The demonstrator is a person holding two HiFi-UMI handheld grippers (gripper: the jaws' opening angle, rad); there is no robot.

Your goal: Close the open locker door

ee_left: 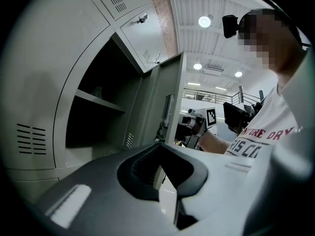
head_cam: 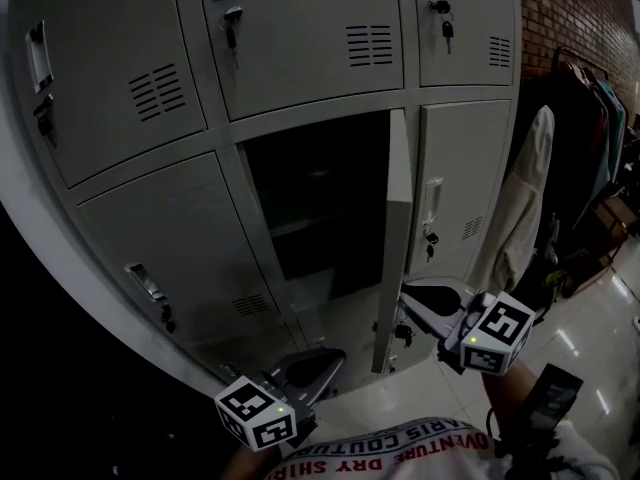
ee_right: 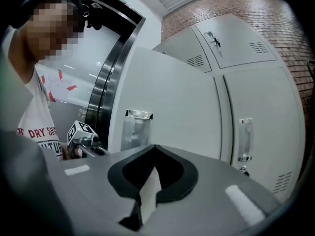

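Observation:
The grey locker bank has one open door (head_cam: 397,228) in the middle row, swung out edge-on toward me, with the dark compartment (head_cam: 315,198) to its left. My right gripper (head_cam: 410,293) is just right of the door's lower edge, on its outer side, jaws together and holding nothing. In the right gripper view, the door's outer face (ee_right: 172,107) and its metal handle (ee_right: 137,129) fill the space ahead of the right gripper (ee_right: 154,147). My left gripper (head_cam: 325,360) hangs low below the compartment, shut and empty. The left gripper (ee_left: 160,145) looks at the door's inner side (ee_left: 167,97).
Shut lockers (head_cam: 150,258) with keys surround the open one. A beige garment (head_cam: 525,198) and a clothes rack (head_cam: 590,118) stand at the right by a brick wall (head_cam: 580,8). Glossy floor (head_cam: 590,338) lies below.

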